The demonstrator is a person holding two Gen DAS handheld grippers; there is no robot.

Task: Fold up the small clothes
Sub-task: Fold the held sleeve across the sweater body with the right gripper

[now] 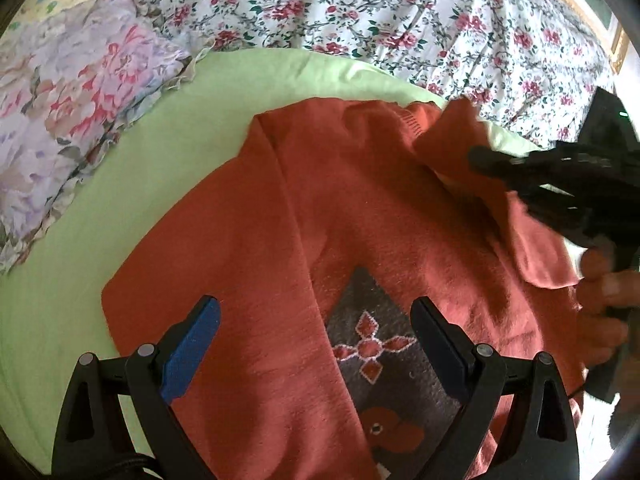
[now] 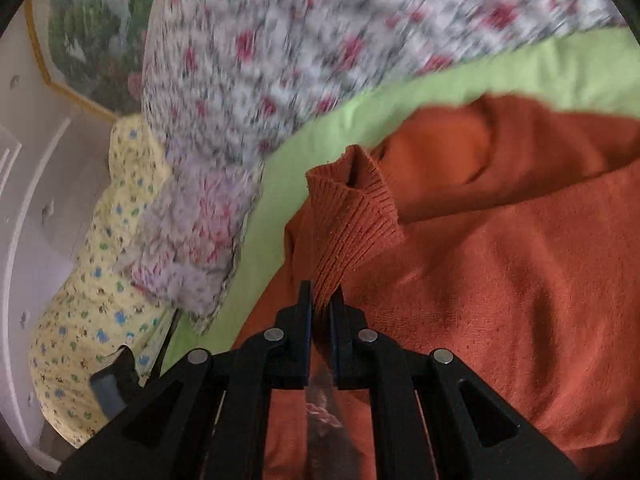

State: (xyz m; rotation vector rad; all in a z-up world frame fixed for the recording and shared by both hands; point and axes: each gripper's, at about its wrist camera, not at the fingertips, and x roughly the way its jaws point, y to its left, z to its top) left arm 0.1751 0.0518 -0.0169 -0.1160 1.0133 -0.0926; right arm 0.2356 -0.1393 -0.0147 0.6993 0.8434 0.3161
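Nearest to us in the left wrist view are the two fingers of our left gripper (image 1: 316,344), spread wide and holding nothing, at the bottom of the frame. Between and under them lies the orange sweater (image 1: 280,240), spread on the green sheet (image 1: 120,200), its grey patterned panel (image 1: 384,344) at lower centre. One sleeve is already laid over the body on the left side. At the right edge our right gripper (image 1: 480,156) lifts the other sleeve near the cuff.

In the right wrist view the fingers of the right gripper (image 2: 320,308) are clenched on the ribbed cuff (image 2: 352,208), which stands up in the centre of the frame; the body of the sweater fills the right side. The flowered bedding in the upper part is blurred.

We judge the knit as soft, light and limp, not slippery. A hold at the cuff or a hem edge should carry the sleeve across well.
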